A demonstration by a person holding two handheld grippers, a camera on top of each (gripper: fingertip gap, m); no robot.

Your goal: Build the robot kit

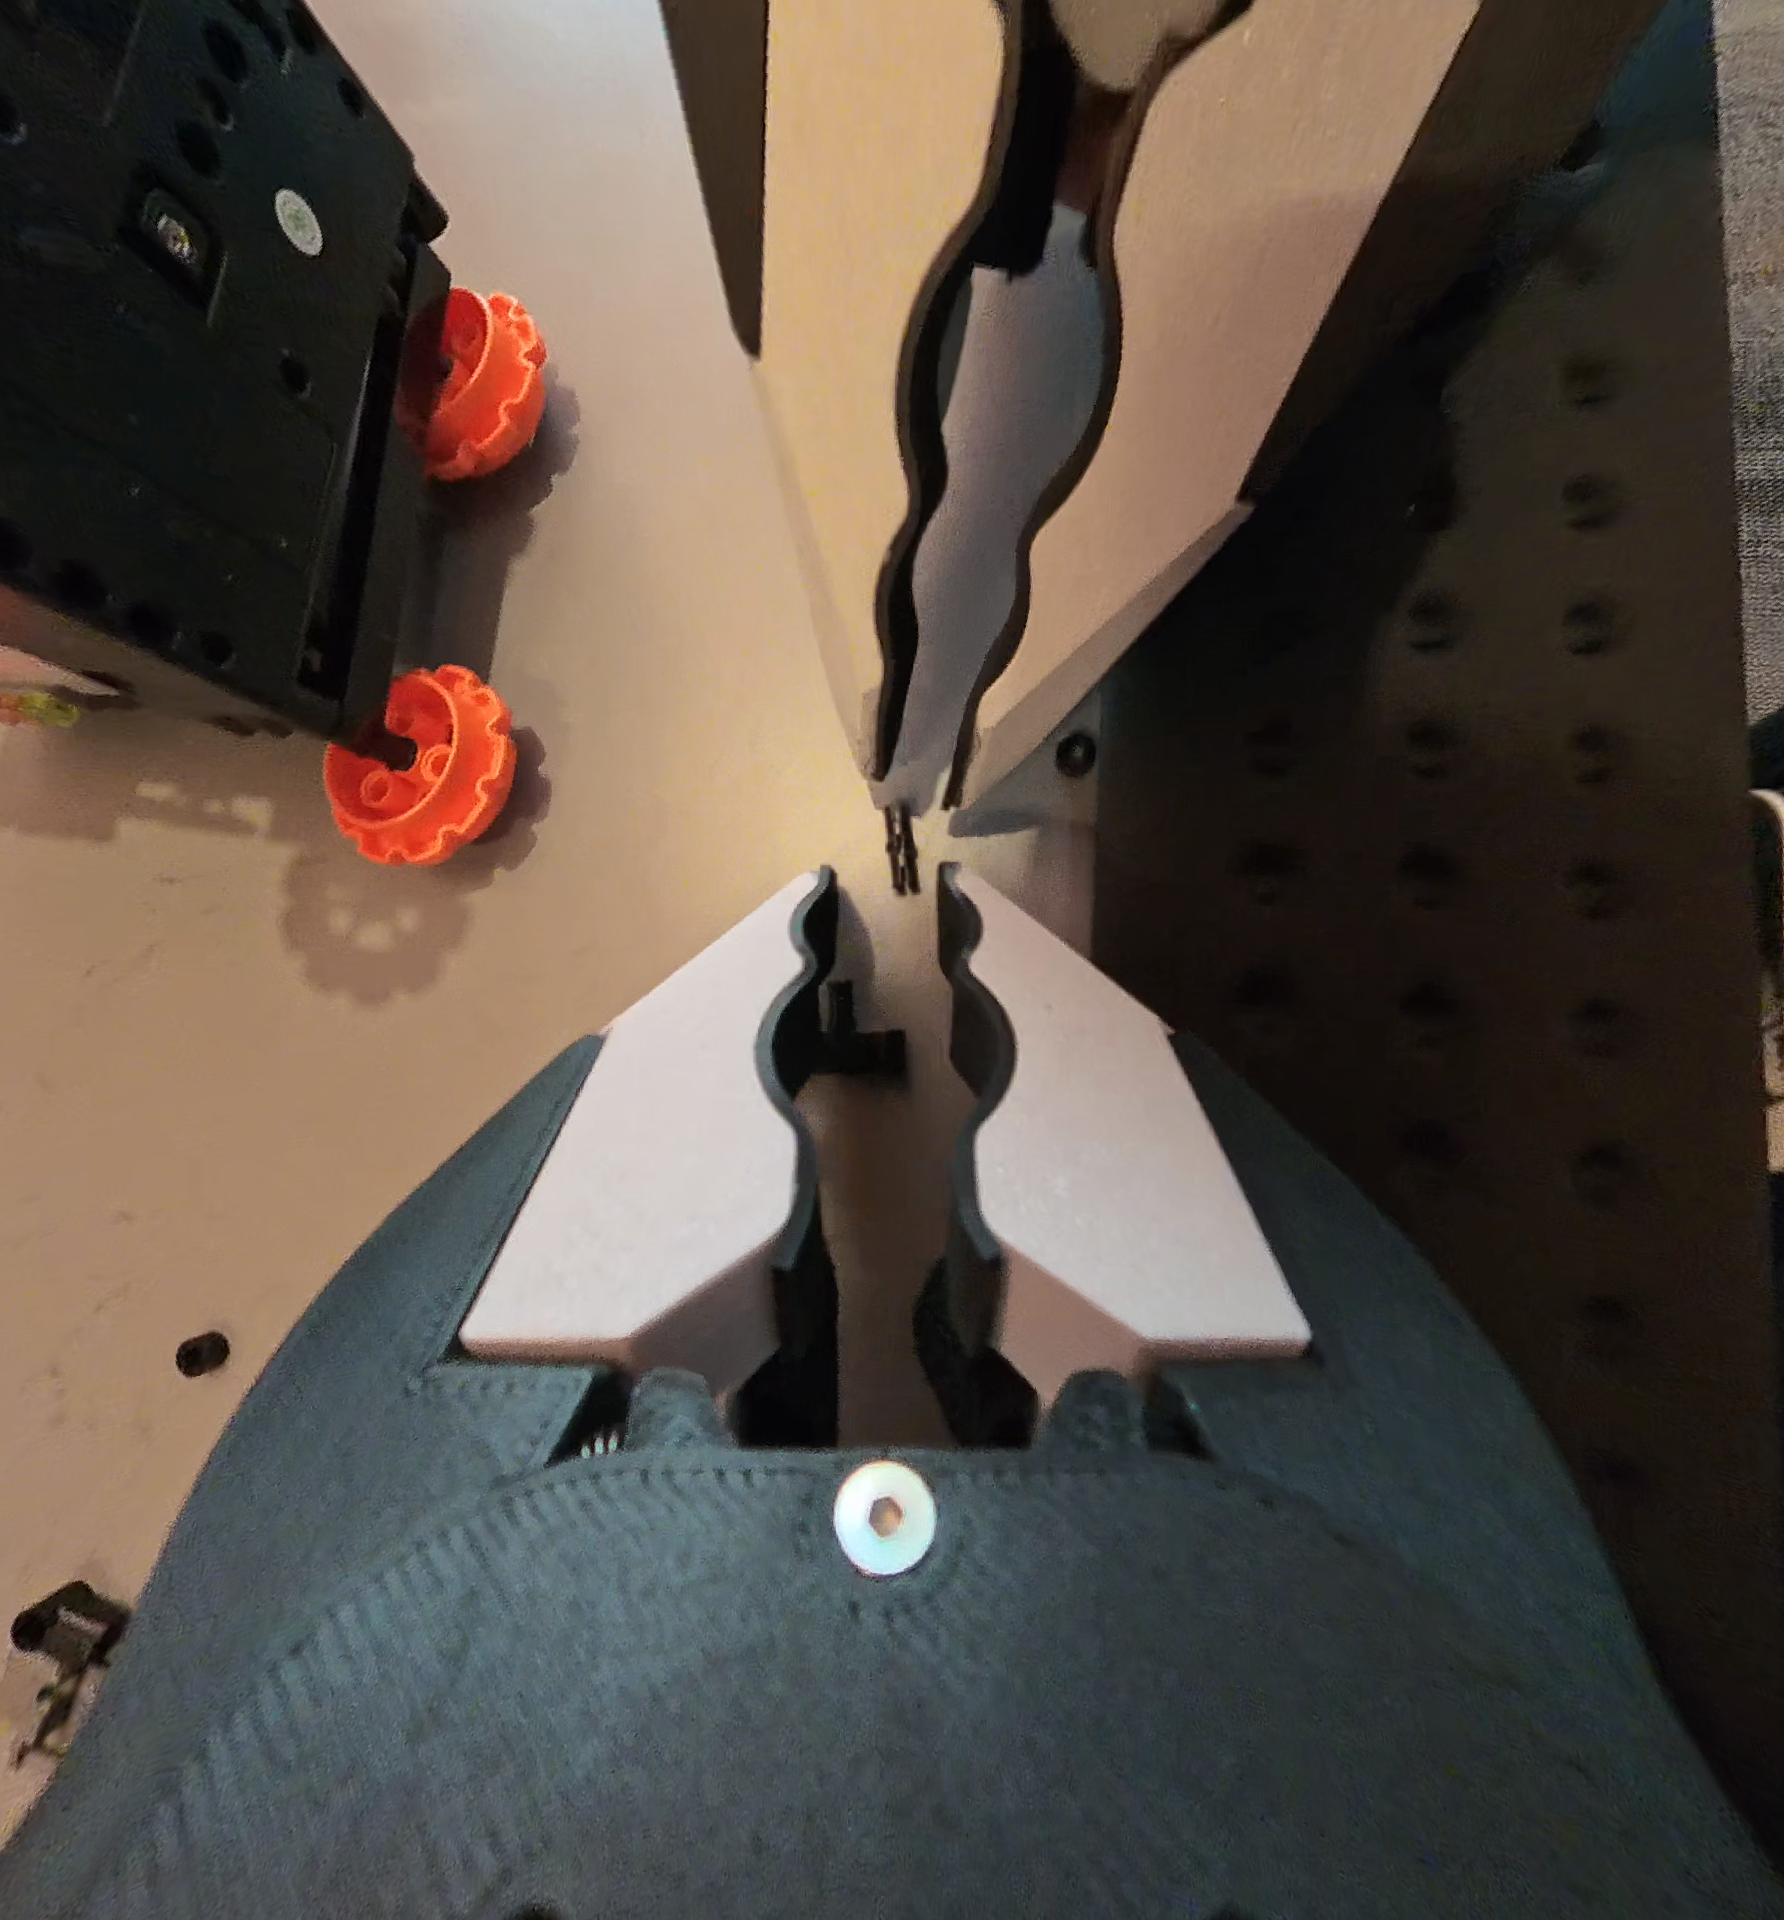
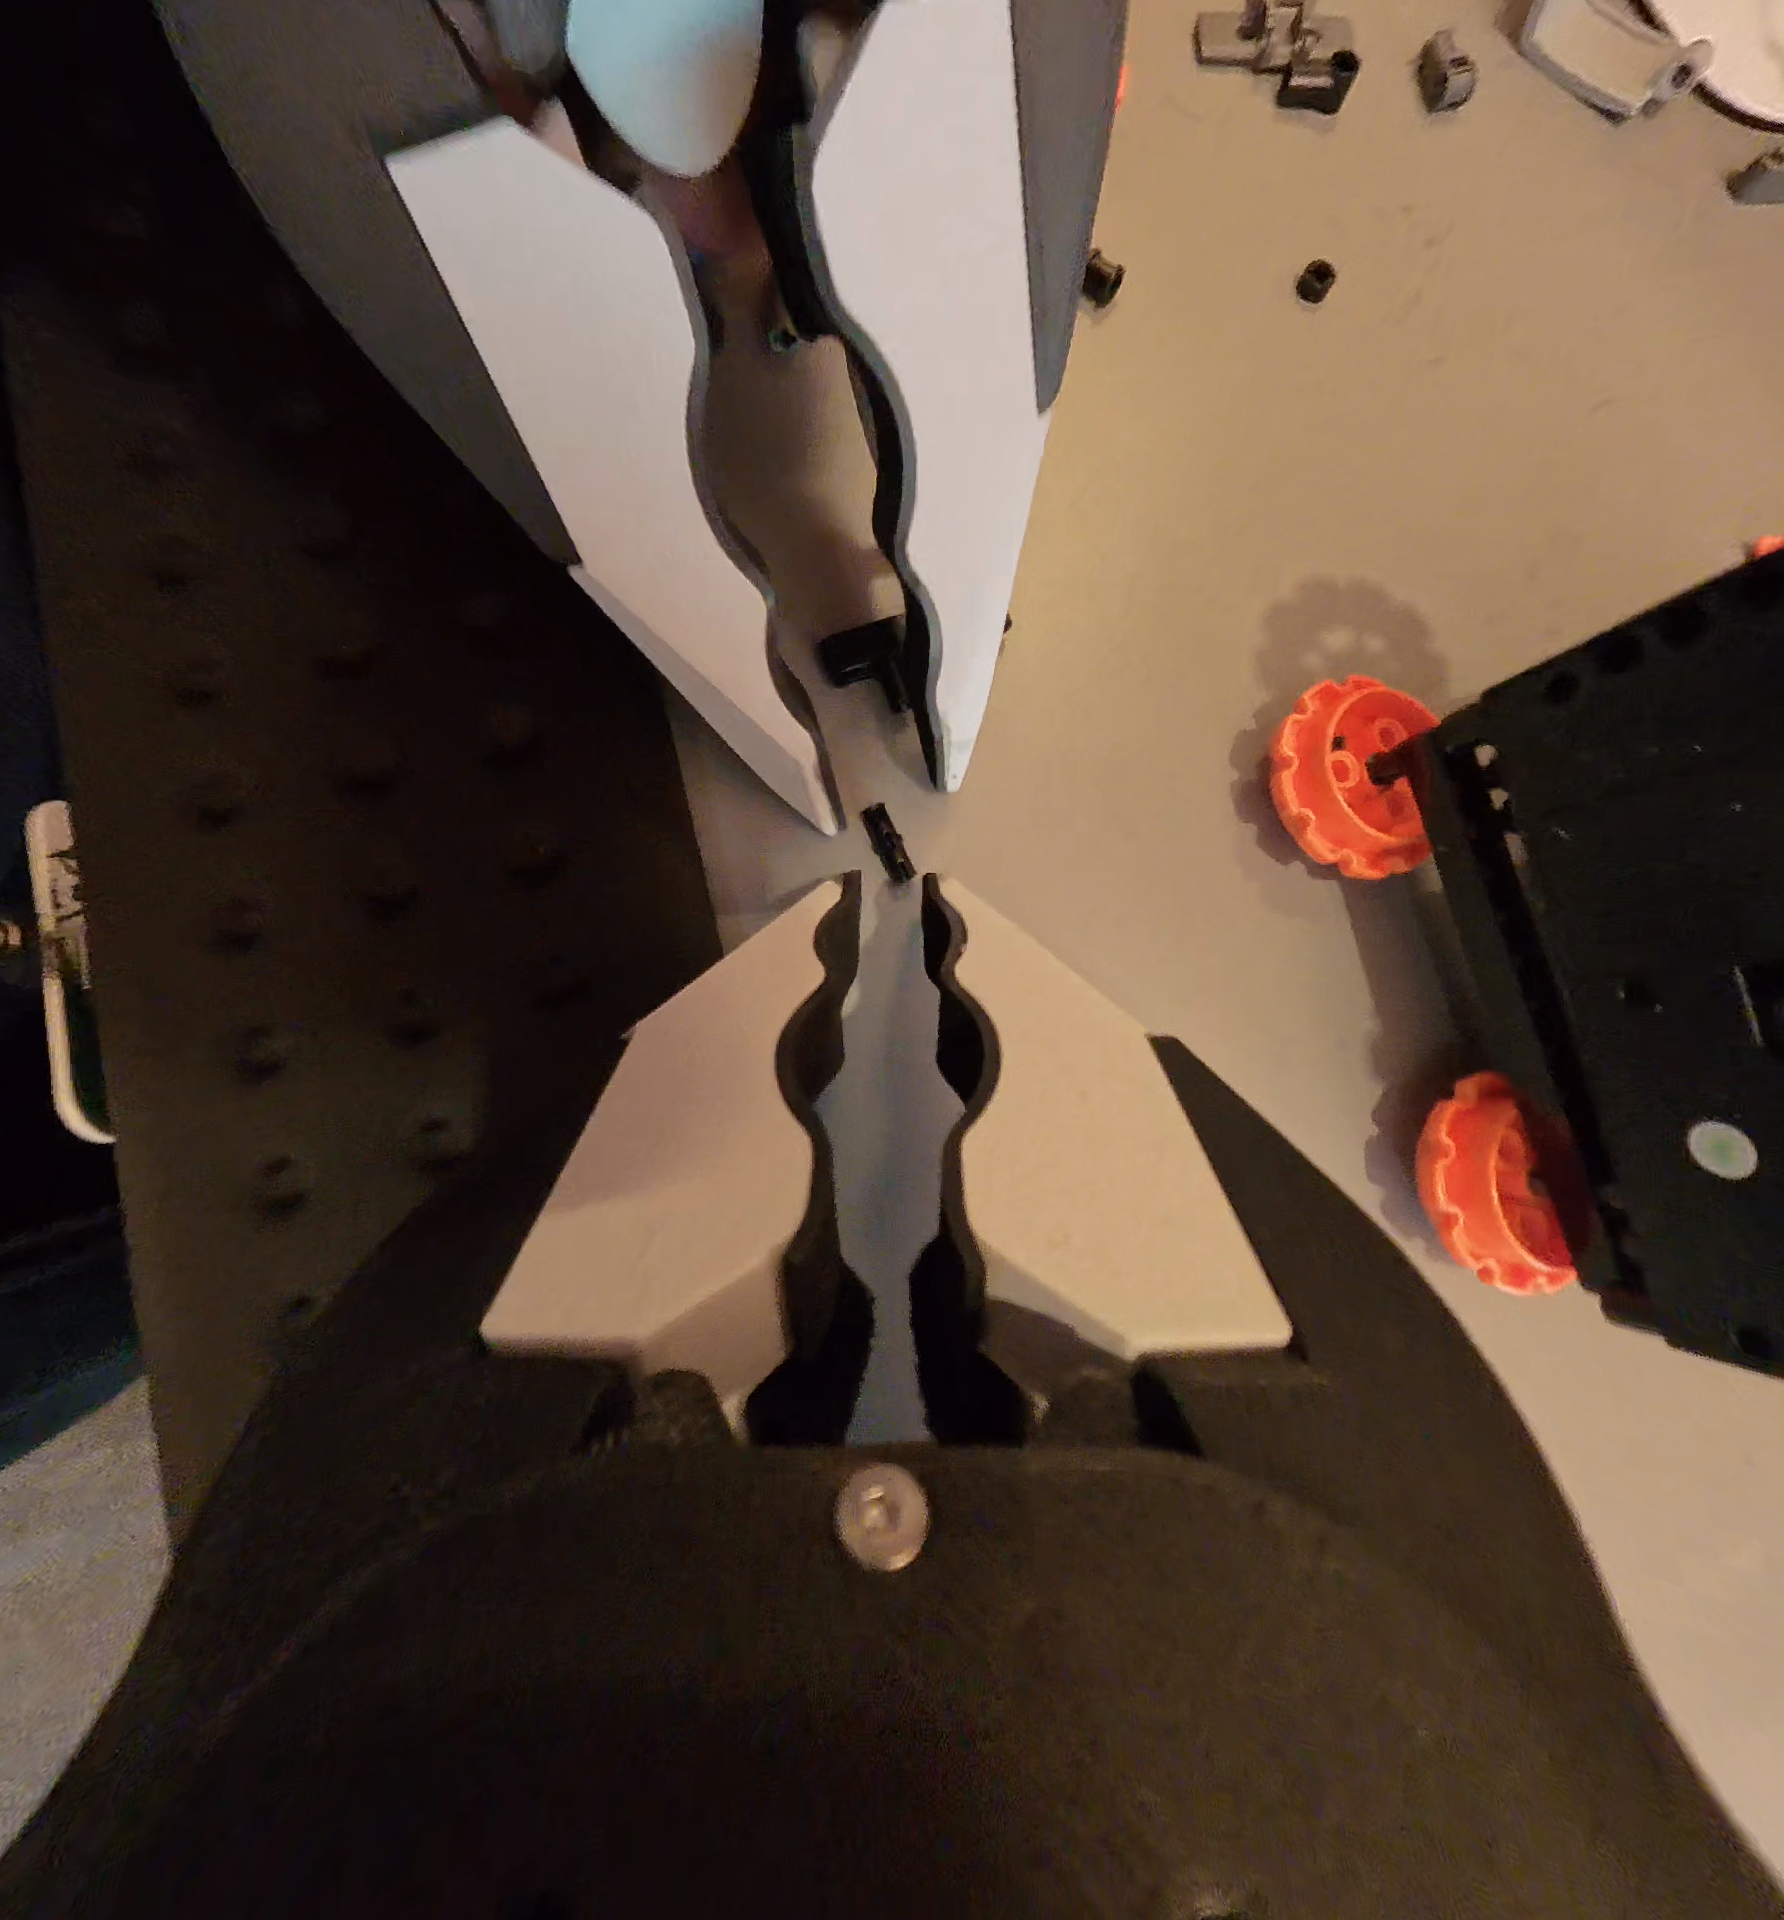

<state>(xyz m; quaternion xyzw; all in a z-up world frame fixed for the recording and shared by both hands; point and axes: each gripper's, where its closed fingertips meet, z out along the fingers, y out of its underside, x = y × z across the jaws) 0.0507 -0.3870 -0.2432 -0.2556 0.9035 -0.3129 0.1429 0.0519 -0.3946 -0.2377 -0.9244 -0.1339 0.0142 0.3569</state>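
My two grippers meet tip to tip over the corner of a pale table (image 1: pixel 140 1143). My left gripper (image 1: pixel 888 883) has its jaws a little apart. A small black T-shaped piece (image 1: pixel 857 1039) sits between them against one pad, and it also shows in the right wrist view (image 2: pixel 859 657). My right gripper (image 2: pixel 890 881) holds a short black pin (image 2: pixel 888 844) at its very tips. The pin points into the mouth of the left gripper (image 2: pixel 886 805). In the left wrist view the right gripper (image 1: pixel 917 795) comes down from the top with the pin (image 1: pixel 903 854) sticking out.
A black block vehicle (image 1: pixel 140 364) with orange wheels (image 1: pixel 420 767) stands on the table beside the grippers; it also shows in the right wrist view (image 2: pixel 1646 987). Small dark loose parts (image 2: pixel 1283 52) lie farther off. A dark perforated panel (image 1: pixel 1439 935) runs past the table edge. Left and right tips are no more than a few centimetres apart.
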